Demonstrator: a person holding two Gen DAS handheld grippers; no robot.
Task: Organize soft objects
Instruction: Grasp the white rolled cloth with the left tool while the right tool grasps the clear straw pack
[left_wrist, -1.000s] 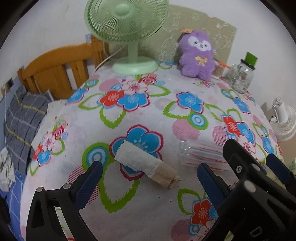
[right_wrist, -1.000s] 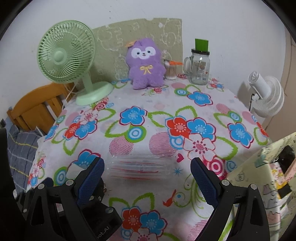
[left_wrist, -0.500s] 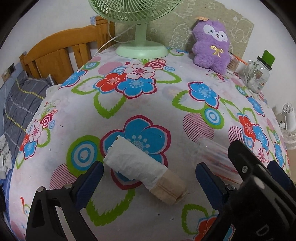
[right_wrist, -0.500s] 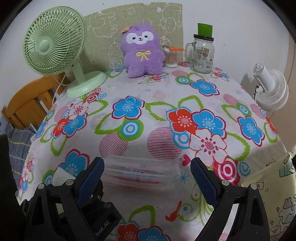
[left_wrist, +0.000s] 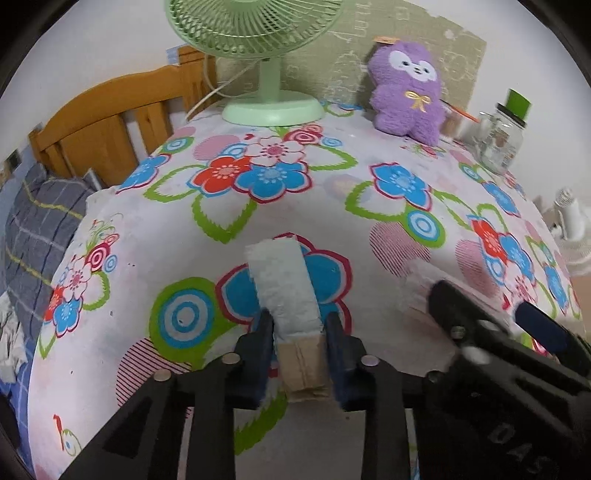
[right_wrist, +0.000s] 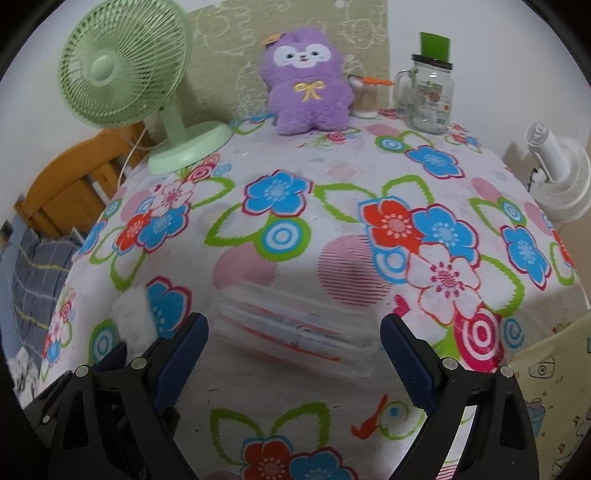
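The left claw (left_wrist: 300, 354) is pinching the rolled white towel with a tan wrapped end (left_wrist: 284, 291), which lies on the flower-printed worktop (left_wrist: 295, 206), gripped low near the tan end, probably so the roll keeps its shape; the right claw (right_wrist: 293, 349) stands spread over the clear plastic packet with red stripes (right_wrist: 291, 328), not touching it.

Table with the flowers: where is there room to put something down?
The middle of the table is bare, between the green fan and purple plush at the back and the clear bag in front. The back edge is crowded.
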